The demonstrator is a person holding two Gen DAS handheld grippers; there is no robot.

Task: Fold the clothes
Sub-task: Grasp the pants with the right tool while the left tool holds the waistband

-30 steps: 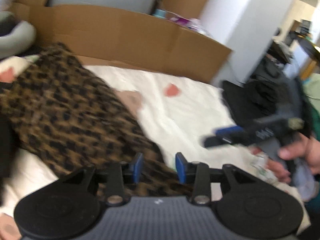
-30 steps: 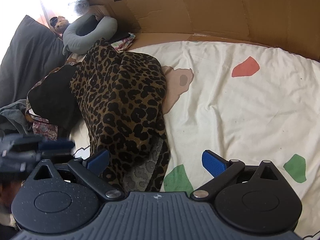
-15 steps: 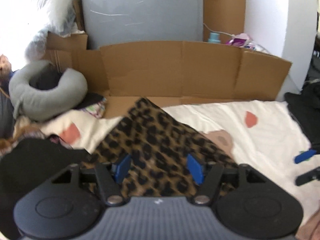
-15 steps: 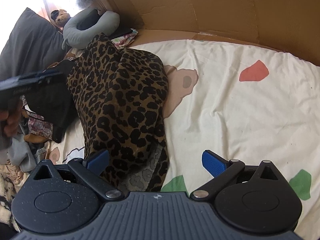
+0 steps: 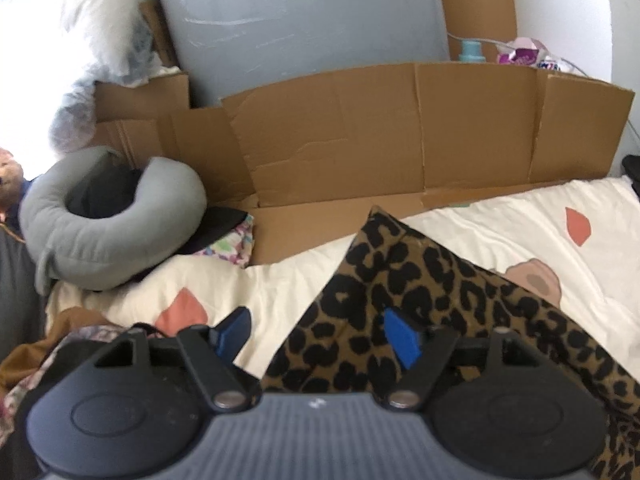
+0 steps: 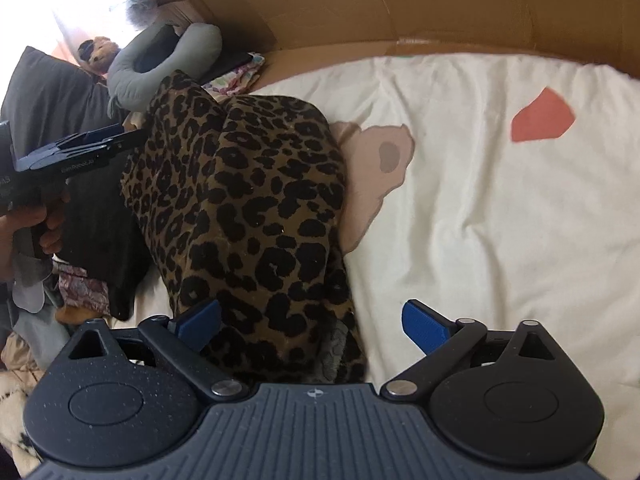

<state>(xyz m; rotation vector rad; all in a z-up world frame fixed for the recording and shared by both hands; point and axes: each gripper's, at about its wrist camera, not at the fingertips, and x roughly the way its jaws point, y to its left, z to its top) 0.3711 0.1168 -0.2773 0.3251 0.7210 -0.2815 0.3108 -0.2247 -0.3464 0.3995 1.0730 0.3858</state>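
The leopard-print garment (image 6: 248,208) lies bunched on the bed (image 6: 500,208), unfolded. Left hand-held gripper (image 5: 316,336) is opening, gripping nothing; right hand-held gripper (image 6: 312,320) hovers wide, straddling the hem for pickup.

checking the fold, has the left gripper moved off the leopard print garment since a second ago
Yes: in the right wrist view the left gripper rose beside the leopard print garment, jaws opening, holding nothing.

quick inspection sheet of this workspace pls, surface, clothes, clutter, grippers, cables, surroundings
surface: cream bedsheet with coloured patches
job's things: leopard-print garment lying bunched on the sheet
clutter: grey neck pillow, black garment, mixed clothes at the left edge
grippers: left gripper jaws opening, garment edge under one pad, nothing clamped; right gripper open over the garment's near end
cables: thin white cable behind the cardboard
surroundings: cardboard wall, grey panel
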